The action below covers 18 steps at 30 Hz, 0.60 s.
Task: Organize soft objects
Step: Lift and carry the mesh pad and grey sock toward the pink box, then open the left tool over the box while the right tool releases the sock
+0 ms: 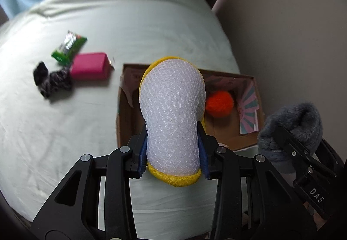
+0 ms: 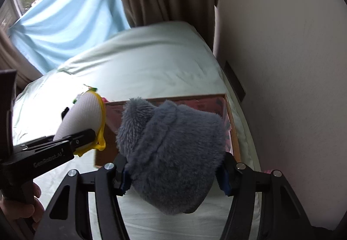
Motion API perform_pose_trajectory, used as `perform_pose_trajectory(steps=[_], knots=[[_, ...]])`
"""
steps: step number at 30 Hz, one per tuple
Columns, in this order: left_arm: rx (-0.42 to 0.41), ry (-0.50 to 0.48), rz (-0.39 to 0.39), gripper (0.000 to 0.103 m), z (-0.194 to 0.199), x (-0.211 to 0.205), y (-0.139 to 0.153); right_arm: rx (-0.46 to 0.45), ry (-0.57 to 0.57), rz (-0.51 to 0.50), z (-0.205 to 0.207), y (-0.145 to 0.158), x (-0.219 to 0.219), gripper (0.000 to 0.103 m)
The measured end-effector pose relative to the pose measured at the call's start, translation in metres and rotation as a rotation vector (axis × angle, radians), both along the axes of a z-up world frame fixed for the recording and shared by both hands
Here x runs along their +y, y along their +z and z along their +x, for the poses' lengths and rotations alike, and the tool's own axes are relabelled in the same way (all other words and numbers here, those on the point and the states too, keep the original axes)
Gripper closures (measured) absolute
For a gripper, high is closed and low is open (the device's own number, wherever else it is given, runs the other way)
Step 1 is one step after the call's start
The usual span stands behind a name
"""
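The left tool [image 1: 173,153] grips a yellow-edged mesh sponge [image 1: 172,110] over the near edge of an open cardboard box [image 1: 125,114] on the bed [image 1: 65,131]. Inside the box lies an orange yarn ball [image 1: 219,104]. Left of the box sit a pink pouch [image 1: 90,65], green wrapper [image 1: 69,47] and dark scrunchie [image 1: 51,79]. Right of the box, the right tool [image 1: 303,153] holds a grey furry item [image 1: 290,125].

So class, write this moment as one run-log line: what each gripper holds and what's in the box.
left gripper: shut on mesh sponge | right gripper: shut on grey fuzzy item | cardboard box: holds orange ball
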<state>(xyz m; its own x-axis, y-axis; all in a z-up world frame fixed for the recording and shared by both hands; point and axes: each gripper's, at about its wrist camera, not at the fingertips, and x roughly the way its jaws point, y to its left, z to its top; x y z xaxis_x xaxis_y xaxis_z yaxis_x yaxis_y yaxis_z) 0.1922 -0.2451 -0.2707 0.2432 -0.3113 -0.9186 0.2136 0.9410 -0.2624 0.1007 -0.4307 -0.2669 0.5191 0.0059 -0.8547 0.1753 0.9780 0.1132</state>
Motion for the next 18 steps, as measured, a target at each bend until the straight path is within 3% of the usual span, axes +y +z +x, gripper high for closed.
perform_pose_trajectory(steps=[9, 15, 17, 18], knots=[[0.153, -0.064, 0.082, 0.068, 0.039, -0.044, -0.067, 0.155, -0.009, 0.031, 0.04, -0.068, -0.03, 0.045], [0.186, -0.095, 0.124, 0.068, 0.059, -0.063, -0.095, 0.227, 0.016, 0.053, 0.054, -0.103, -0.035, 0.045], [0.171, -0.102, 0.112, 0.058, 0.065, -0.063, -0.094, 0.232, 0.028, 0.074, 0.055, -0.109, -0.036, 0.043], [0.148, -0.113, 0.12, 0.03, 0.067, -0.063, -0.091, 0.232, 0.034, 0.081, 0.056, -0.113, -0.035, 0.039]])
